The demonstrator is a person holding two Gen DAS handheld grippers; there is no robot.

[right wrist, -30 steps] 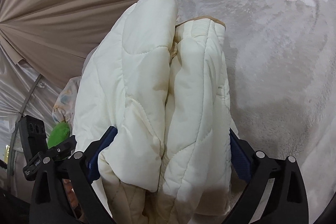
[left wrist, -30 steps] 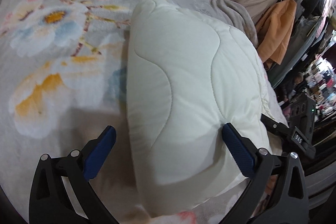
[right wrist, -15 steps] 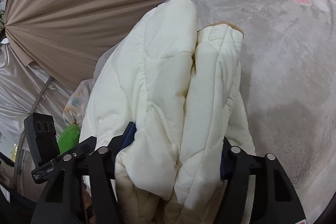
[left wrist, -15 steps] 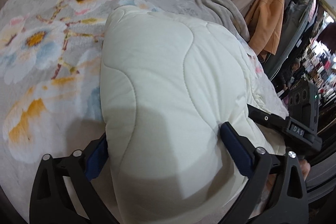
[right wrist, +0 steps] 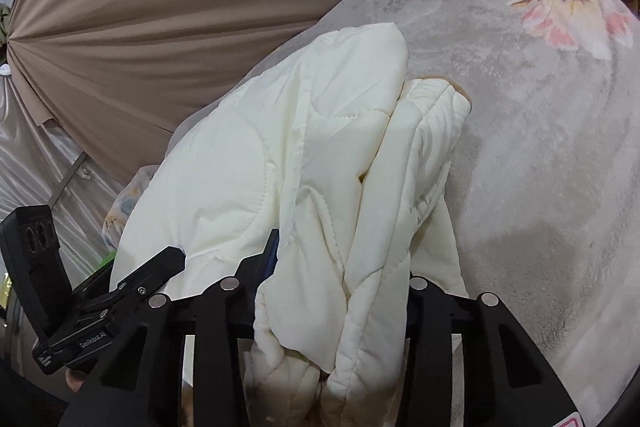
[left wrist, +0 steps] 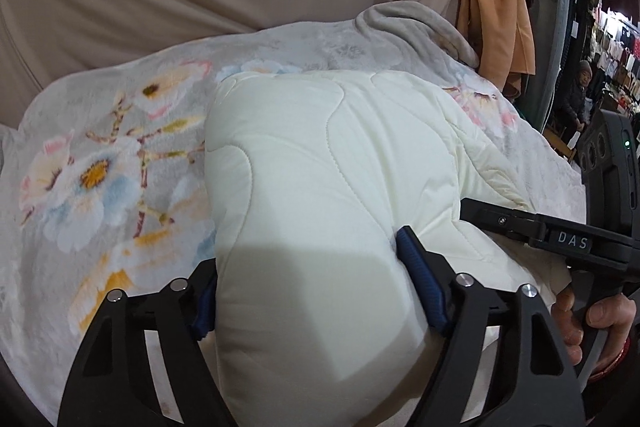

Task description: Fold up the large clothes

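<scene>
Floral blanket: it is lying spread over the surface at the left of the left wrist view, carrying the whole bundle.
Left gripper: its jaws have just been closing, and both blue pads are now pressing into the sides of the near end of the bundle, pinching it.
Quilted garment: a cream, padded piece, folded into a thick bundle, is lying on the blanket between the two tools, its far end resting near the grey blanket hem.
Right gripper: its jaws have just been closing too; they are bunching the layered edges of the garment tightly between them. In the left wrist view a hand is gripping its handle at the far right.
Risk, slipping: the padding looks smooth and springy, so either end is likely sliding out if the pads are catching only the outer layer.
Risk, unfolding: the loose ribbed cuff beside the right pinch is probably dropping free once the bundle is being raised.
Risk, uneven lift: with the hands rising at different rates, the fold is likely twisting and sagging open in the middle.
Risk, dragging: the blanket may be coming along, rucking under the bundle.
</scene>
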